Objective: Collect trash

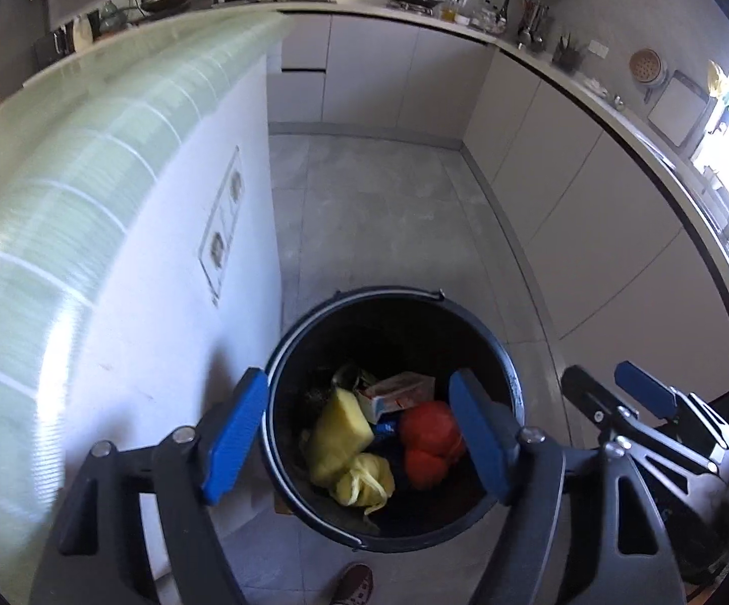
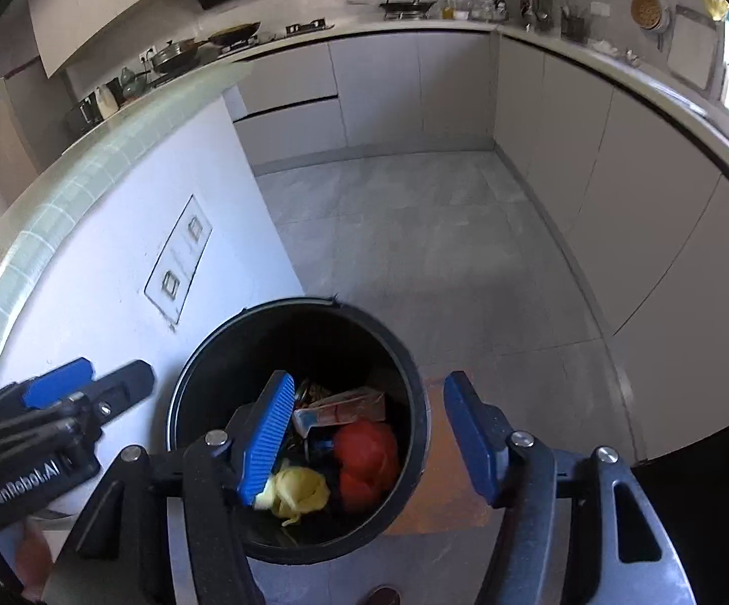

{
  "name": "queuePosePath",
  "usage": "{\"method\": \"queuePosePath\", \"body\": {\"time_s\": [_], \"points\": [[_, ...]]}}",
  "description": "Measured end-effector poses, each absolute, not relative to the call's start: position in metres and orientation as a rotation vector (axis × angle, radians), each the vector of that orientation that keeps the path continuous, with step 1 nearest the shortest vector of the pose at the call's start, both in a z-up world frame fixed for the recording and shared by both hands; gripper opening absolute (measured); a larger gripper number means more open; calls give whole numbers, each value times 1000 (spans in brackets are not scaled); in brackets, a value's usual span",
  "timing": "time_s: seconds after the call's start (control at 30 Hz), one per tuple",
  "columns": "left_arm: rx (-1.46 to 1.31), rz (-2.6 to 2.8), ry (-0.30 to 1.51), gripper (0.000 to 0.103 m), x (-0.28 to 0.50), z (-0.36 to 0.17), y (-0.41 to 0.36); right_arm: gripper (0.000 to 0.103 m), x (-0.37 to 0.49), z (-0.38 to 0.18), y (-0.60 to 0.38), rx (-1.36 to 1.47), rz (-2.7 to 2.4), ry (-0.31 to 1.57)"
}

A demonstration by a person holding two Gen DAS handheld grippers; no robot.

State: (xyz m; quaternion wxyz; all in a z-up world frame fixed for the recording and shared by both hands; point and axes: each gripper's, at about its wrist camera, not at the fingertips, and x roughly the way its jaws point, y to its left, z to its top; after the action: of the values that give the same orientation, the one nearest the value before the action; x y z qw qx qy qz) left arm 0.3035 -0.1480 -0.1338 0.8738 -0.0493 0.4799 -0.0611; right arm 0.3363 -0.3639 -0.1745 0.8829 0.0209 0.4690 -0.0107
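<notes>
Standing on the grey floor (image 1: 389, 212) beside the white wall (image 1: 172, 277), a black bucket (image 1: 510, 378) holds a yellow bag (image 1: 344, 433), red bag (image 1: 430, 433) and carton (image 1: 394, 393); left gripper (image 1: 359, 433) and right gripper (image 2: 369, 443), both spread and empty, hover above.

Black gripper (image 1: 359, 433), ribbed blue pads (image 1: 235, 428)

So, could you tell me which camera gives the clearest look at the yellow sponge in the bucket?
The left wrist view: the yellow sponge lies fully visible between the open fingers, above a knotted yellow bag in the black bucket. In the right wrist view, the right gripper's left finger hides the sponge; only the bag shows.
</notes>
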Motion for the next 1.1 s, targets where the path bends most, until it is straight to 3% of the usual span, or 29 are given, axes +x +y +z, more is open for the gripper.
{"method": "queuePosePath", "body": {"time_s": [0.43,0.67,0.9,1.1], "points": [[-60,-59,898,76,235,-54,-124,64,293,-122,-354,72,-2,1020],[-26,-83,795,78,147,-10,-77,64,194,-80,-300,50,21,971],[17,-68,694,90,39,20,-20,68,61,-29,-225,4,-63,815],[25,-51,629,90,-15,49,7,81,-26,35,-186,-40,-153,635]]}}
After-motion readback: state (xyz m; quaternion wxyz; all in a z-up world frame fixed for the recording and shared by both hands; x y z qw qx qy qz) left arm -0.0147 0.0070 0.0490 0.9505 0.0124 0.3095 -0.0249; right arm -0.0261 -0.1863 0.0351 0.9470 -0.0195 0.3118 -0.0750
